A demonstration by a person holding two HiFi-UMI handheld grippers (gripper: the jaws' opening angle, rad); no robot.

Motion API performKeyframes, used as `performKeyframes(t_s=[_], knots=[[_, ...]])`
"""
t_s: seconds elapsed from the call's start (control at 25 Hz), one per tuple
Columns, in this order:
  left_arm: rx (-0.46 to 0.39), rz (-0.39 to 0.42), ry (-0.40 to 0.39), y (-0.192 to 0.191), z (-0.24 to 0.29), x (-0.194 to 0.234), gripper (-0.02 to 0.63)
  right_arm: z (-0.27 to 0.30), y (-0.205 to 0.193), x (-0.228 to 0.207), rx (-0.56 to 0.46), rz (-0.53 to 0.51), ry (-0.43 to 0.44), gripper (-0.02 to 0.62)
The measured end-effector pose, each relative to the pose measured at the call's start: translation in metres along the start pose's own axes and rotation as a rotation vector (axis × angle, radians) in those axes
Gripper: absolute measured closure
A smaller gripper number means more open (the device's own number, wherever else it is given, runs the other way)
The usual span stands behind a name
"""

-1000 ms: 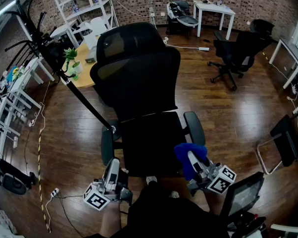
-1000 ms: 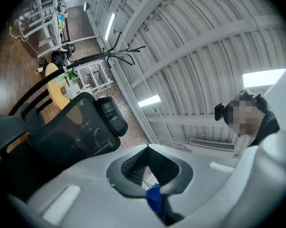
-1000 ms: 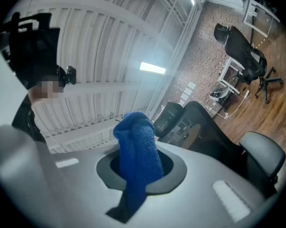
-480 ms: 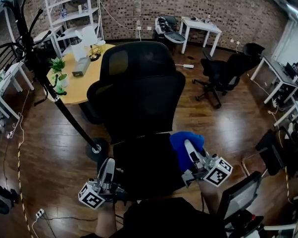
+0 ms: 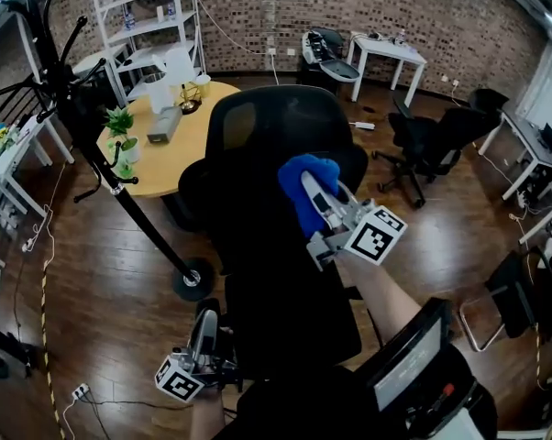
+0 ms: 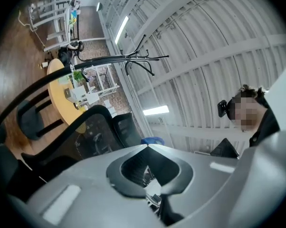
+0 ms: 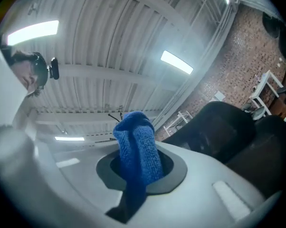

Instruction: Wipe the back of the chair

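The right gripper (image 5: 320,200) pinched a cloth (image 5: 303,177) just before the chair back (image 5: 248,136). The left gripper (image 5: 203,326) hung low, jaws together, empty. Wiping well probably meant flat contact, overlapping strokes, and a steadied chair.

Chair (image 5: 267,145) centre. Desk (image 5: 155,168) behind-left of it, shelf (image 5: 143,26) behind desk. Cloth (image 5: 302,189) in right gripper (image 5: 314,196), before chair back. Left gripper (image 5: 203,324) low, beside seat.
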State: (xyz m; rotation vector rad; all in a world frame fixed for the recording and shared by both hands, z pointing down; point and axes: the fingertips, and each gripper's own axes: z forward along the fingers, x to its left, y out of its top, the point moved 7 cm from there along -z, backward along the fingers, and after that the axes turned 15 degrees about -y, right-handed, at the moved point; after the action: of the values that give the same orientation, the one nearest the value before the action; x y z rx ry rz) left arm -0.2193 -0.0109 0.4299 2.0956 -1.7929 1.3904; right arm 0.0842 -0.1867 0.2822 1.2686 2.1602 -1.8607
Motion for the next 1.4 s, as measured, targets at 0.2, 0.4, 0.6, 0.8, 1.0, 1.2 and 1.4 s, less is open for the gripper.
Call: performKeyframes(t_s=[0.2, 0.4, 0.6, 0.8, 1.0, 1.2, 1.4], knots=[[-0.095, 0.068, 0.098, 0.014, -0.031, -0.002, 0.600, 0.130, 0.003, 0.023, 0.016, 0.076, 0.087, 0.563], [-0.176, 0.143, 0.158, 0.027, -0.054, -0.022, 0.600, 0.214, -0.014, 0.030, 0.136, 0.044, -0.016, 0.563], [-0.185, 0.152, 0.183, 0.027, -0.060, -0.020, 0.600, 0.211, -0.015, -0.029, 0.158, -0.015, -0.294, 0.563], [-0.104, 0.116, 0.125, 0.023, -0.036, 0.003, 0.600, 0.146, 0.040, -0.097, 0.038, -0.034, -0.458, 0.563], [-0.002, 0.053, 0.024, 0.012, 0.014, 0.028, 0.600, 0.066, 0.112, -0.126, -0.077, -0.178, -0.564, 0.563], [0.065, -0.010, -0.045, -0.006, 0.046, 0.033, 0.600, -0.002, 0.147, -0.139, -0.198, -0.179, -0.653, 0.563], [0.073, -0.016, -0.030, -0.007, 0.041, 0.033, 0.600, -0.002, 0.112, -0.126, -0.223, -0.336, -0.681, 0.563]])
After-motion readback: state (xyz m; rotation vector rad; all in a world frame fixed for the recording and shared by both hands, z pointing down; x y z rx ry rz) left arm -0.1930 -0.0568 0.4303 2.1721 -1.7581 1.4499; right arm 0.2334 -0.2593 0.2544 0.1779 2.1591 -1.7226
